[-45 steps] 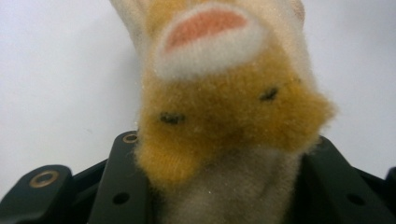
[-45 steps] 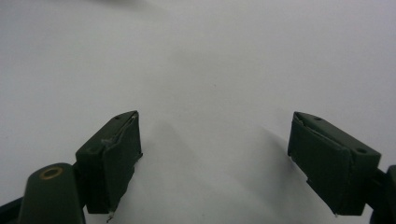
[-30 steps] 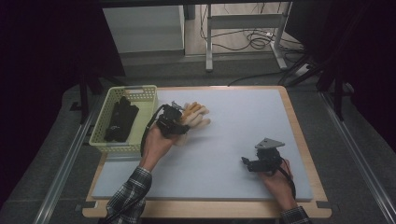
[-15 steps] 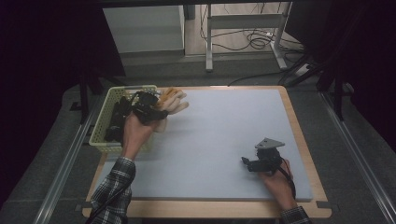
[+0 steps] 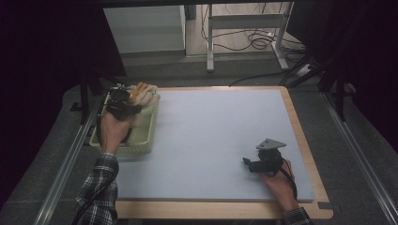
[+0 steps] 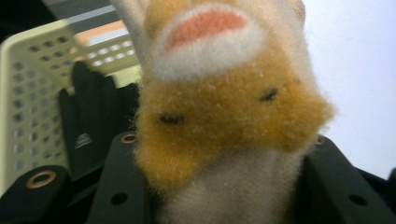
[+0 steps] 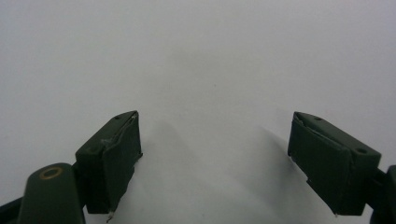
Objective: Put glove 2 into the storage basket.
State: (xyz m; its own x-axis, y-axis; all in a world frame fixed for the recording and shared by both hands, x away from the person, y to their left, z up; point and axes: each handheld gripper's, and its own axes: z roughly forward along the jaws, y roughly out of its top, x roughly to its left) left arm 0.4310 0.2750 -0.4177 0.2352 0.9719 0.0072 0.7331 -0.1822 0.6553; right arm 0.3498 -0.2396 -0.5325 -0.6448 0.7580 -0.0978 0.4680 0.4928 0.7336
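Basket at table's left edge, we note left hand-held gripper above it clamping plush toy, black glove inside basket, right hand-held gripper wide apart, resting on table

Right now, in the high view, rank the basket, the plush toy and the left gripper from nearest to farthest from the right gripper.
1. Basket, its near right corner, at the table's left edge.
2. Plush toy, over the basket's far end.
3. Left gripper: too close to the toy to rank apart.

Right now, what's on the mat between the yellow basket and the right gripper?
Nothing. In the high view the pale mat is bare from the basket across to the right gripper, and the right gripper view shows bare mat between its open fingers.
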